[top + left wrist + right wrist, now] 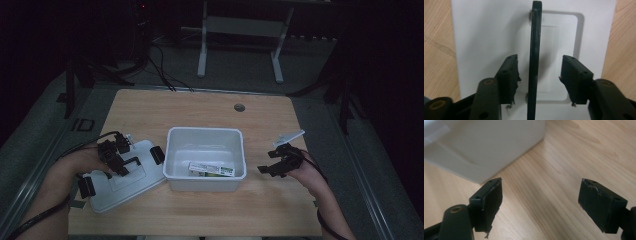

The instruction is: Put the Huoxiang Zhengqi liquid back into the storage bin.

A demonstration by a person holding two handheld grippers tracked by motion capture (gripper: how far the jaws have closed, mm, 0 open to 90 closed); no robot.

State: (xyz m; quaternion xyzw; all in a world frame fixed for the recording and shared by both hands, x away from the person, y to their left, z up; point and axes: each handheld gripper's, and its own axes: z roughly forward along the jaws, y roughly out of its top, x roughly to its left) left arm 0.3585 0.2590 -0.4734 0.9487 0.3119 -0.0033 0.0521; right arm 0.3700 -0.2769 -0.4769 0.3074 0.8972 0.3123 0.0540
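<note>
A: Table (150, 107) first. Pale wood, visible grain, rounded corners, a small round hole near the far edge. Matt finish.

B: And on it?

A: White plastic box (206, 159) at the centre, open-topped, rounded rim, smooth walls. Its lid (131, 181) lies flat on the table just left of it, touching or nearly touching the box's near-left corner. So the lid is off; my reading is that closing the box is the work left.

B: Lid details?

A: Same white plastic, shallow rectangular recess on top, black clips (157, 154) at its ends, a thin black handle (534, 60) standing upright over the recess.

B: The left gripper?

A: Left gripper (539, 77) is poised over the lid, jaws straddling the handle. Gaps show on both sides of the bar, so released, not yet gripping. Pads are black, blocky, frayed at the edges.

B: Right one?

A: Right gripper (540, 205) sits low beside the box's right wall, jaws wide, nothing between them but bare wood. Released.

B: Anything inside the box?

A: A small flat carton (211, 169), white and green print, lying on the bottom near the front wall. Print too small to read.
</note>
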